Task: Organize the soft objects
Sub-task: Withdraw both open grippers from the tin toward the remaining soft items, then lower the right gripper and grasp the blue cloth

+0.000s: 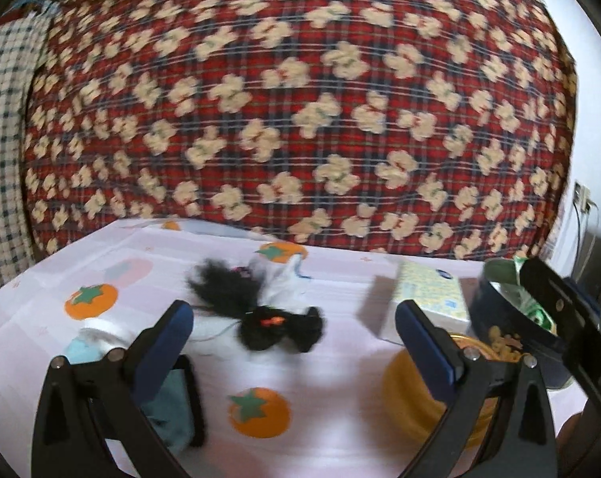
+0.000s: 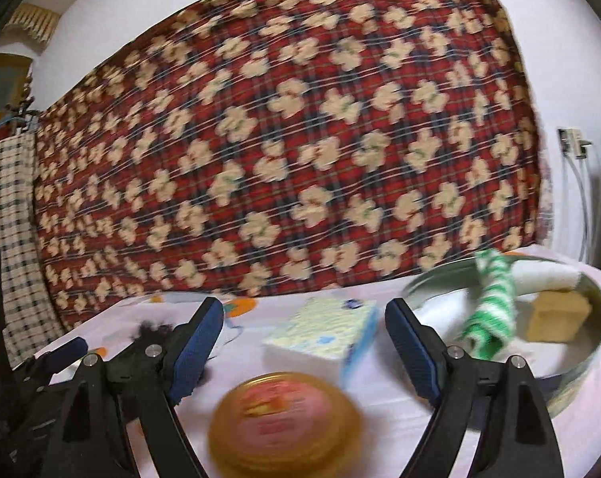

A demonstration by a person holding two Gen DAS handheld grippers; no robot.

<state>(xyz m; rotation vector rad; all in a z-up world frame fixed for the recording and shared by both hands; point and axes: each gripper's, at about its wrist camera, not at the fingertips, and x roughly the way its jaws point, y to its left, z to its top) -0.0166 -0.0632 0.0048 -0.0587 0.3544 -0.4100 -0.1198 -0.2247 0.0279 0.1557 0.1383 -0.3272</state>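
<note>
My left gripper (image 1: pixel 296 338) is open over the table, with nothing between its blue pads. Just beyond its tips lies a black fuzzy soft item (image 1: pixel 260 310) against a white soft piece (image 1: pixel 280 279). A teal cloth (image 1: pixel 169 410) lies under its left finger. My right gripper (image 2: pixel 304 342) is also open and empty, above a gold-lidded jar (image 2: pixel 284 418) and facing a tissue pack (image 2: pixel 320 334). To its right a round tin (image 2: pixel 579 374) holds a green-and-white striped cloth (image 2: pixel 491 310), a white roll (image 2: pixel 547 277) and a yellow sponge (image 2: pixel 559 314).
The table wears a white cloth with orange fruit prints (image 1: pixel 320 378). A red plaid blanket with cream bears (image 1: pixel 300 99) hangs right behind it. A checked fabric (image 1: pixel 2 139) hangs at the left. A wall socket with cables (image 2: pixel 571 143) is at the right.
</note>
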